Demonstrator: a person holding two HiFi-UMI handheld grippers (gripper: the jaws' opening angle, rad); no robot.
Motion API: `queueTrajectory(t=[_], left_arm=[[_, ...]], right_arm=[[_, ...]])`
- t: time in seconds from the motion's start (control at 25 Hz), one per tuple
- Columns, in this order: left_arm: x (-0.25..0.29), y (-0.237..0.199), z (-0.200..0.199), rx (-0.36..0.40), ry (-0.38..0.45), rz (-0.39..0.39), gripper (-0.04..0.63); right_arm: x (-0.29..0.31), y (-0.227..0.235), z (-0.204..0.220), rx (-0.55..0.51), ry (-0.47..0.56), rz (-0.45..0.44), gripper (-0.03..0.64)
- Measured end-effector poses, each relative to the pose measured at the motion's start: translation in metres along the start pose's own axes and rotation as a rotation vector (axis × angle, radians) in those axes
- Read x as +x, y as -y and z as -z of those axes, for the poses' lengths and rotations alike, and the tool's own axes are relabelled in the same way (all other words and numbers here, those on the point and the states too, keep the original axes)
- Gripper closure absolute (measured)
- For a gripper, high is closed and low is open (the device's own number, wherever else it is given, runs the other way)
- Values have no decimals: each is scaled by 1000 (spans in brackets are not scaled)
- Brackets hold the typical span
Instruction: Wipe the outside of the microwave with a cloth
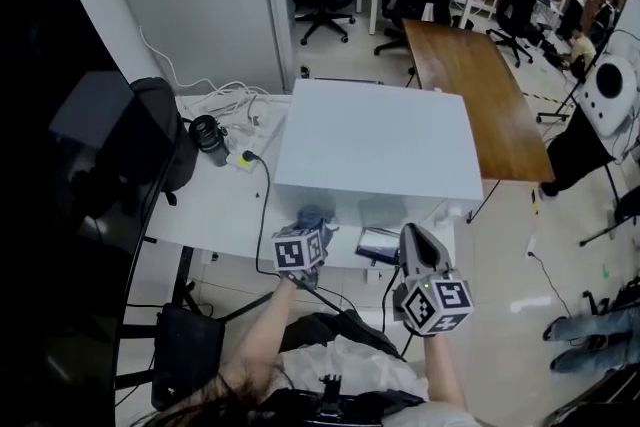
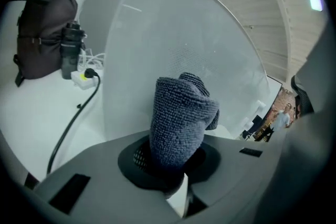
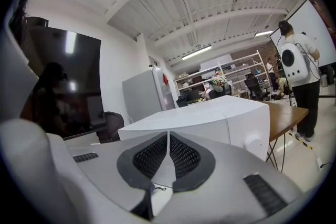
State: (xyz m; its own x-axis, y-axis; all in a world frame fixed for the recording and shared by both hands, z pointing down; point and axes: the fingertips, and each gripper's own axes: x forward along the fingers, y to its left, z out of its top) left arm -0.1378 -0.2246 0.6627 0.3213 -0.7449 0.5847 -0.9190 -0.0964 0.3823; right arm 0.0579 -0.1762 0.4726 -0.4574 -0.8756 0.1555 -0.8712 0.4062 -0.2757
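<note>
Ahead of the left gripper [image 2: 169, 163] and off to its left, a white power strip [image 2: 84, 77] lies on the white table [image 2: 31, 123]. A black cable [image 2: 73, 113] runs from the strip back toward the gripper, a black cylinder [image 2: 71, 50] stands behind it, and a dark bag [image 2: 44, 29] is farther left. None of these sits between the gripper and the microwave [image 1: 375, 150]. The left gripper's jaws are clamped on a grey-blue cloth [image 2: 181, 118]. The cloth stands up out of them with its long axis along the jaws, pointing at the microwave, and its top is folded over to the right. The microwave's white wall fills the view directly in front of the cloth, though whether the two touch cannot be told. In the head view the box lies with its long side across the table. Its front faces the person, and its knob [image 3: 252, 141] is at the end nearer the right gripper [image 3: 168, 157]. That gripper is held back from the table edge, its jaws pressed together with nothing between them, and the microwave is ahead of it. A small flat dark thing [image 1: 378, 243] lies on the table between the two grippers. A wooden table [image 1: 480, 95] stretches away beyond the microwave on the right gripper's side, and a person in white [image 3: 299, 65] stands by it.
</note>
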Motion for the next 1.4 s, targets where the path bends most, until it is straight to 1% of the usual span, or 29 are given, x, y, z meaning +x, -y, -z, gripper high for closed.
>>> queueTrajectory(t=[0.2,0.28,0.36,0.44,0.52,0.6,0.72,0.88,1.0,1.16,1.28,1.4], left_arm=[[-14,-42,-6,-52,27,-70,544],[-21,-46,-10,-59,50,-72,544],[-31,-34,-20,-33,91,-26,545],[-49,-10,-31,2,150,47,545],[-74,12,-40,11,207,98,544],[-101,30,-43,16,252,127,544],[-134,50,-44,33,304,149,544],[-168,77,-38,1,356,188,545],[-198,95,-27,12,401,183,544],[-235,114,-9,-7,473,160,545],[-252,127,5,-14,514,125,545],[-260,138,18,-24,531,95,543]], right_arm=[[8,-13,-1,-2,0,-23,586],[8,-15,-3,3,8,-18,586],[5,-15,-4,14,24,-4,586],[1,-16,-5,23,38,13,586],[-5,-16,-7,26,51,33,586],[-13,-16,-8,29,68,51,586],[-27,-18,-8,31,86,72,588],[-47,-24,-7,34,100,76,588],[-66,-26,-7,44,110,68,589],[-96,-24,-7,44,123,50,591],[-118,-20,-4,36,114,24,591],[-136,-18,-2,30,110,-6,591]])
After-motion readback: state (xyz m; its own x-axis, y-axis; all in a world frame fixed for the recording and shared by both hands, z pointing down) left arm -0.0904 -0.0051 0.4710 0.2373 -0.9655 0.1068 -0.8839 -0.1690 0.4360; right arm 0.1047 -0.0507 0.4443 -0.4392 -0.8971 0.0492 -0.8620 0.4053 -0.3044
